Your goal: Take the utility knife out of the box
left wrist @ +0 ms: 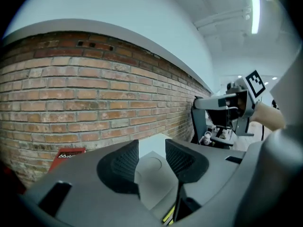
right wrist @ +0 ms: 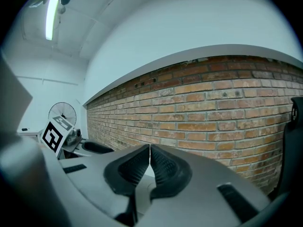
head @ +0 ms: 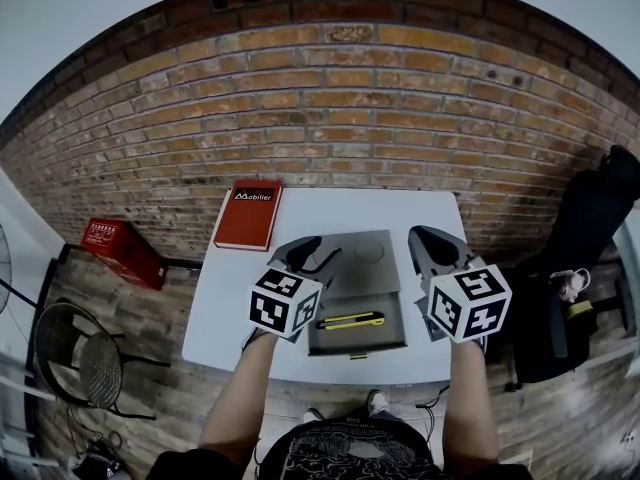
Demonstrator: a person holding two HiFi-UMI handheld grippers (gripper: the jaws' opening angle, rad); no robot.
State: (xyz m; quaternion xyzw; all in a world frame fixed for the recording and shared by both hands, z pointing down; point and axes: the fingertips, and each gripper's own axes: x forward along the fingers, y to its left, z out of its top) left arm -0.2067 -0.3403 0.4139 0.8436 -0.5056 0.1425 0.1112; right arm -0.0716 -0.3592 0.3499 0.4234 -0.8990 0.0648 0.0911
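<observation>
The yellow knife (head: 351, 321) lies inside the open box (head: 340, 344) on the tabletop (head: 330, 208). The left claw (head: 318, 251) hovers over the box's left edge, jaws apart and empty. The right claw (head: 430, 238) hangs just right of the box, jaws closed on nothing.

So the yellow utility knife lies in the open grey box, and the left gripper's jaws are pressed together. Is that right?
Not quite. The left gripper has its jaws apart, with nothing between them, as the left gripper view shows. The yellow utility knife does lie in the open grey box.
</observation>
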